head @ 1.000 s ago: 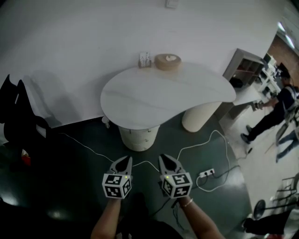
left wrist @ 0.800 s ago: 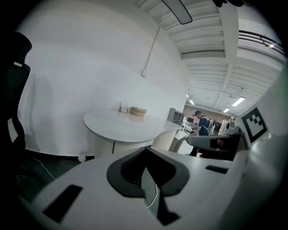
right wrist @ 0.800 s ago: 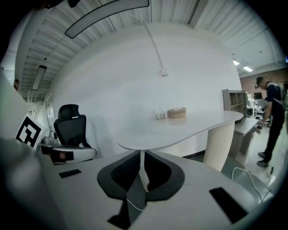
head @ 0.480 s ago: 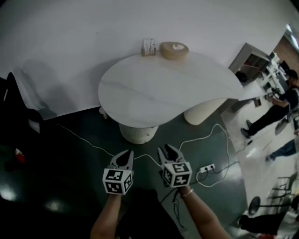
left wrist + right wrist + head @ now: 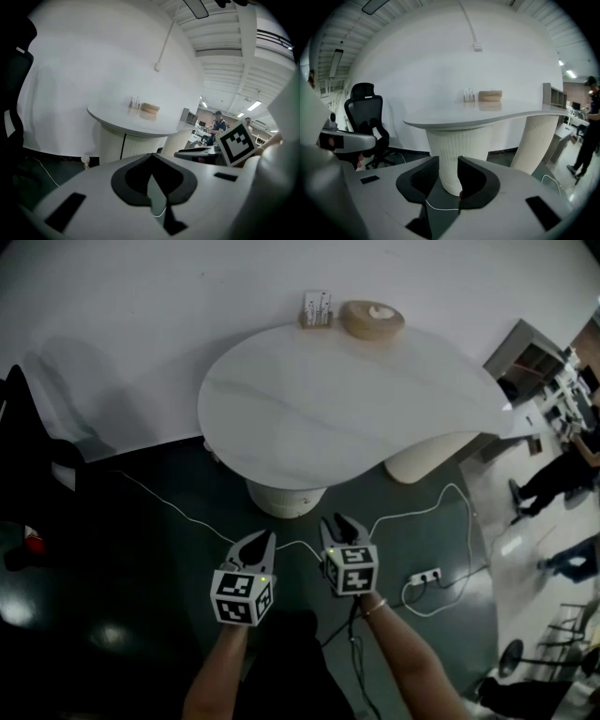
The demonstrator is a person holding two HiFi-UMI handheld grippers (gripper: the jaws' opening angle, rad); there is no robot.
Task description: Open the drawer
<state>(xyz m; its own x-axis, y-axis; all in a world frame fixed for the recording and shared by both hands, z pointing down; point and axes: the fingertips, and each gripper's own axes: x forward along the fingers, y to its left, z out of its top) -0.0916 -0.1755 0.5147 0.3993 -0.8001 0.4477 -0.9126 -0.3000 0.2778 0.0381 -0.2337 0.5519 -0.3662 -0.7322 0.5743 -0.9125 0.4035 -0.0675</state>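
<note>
Opening is not yet begun: no drawer shows, left claw (image 5: 262, 538) together and empty, right claw (image 5: 339, 521) apart, both short of the desk (image 5: 347, 409).

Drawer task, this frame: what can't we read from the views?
Drawer: seen in no view; the tabletop hides whatever is under it in the head view.
Small box and round tan thing at the table's back: too small to identify, all views.
Black chair: cut by the head view's left edge.
</note>
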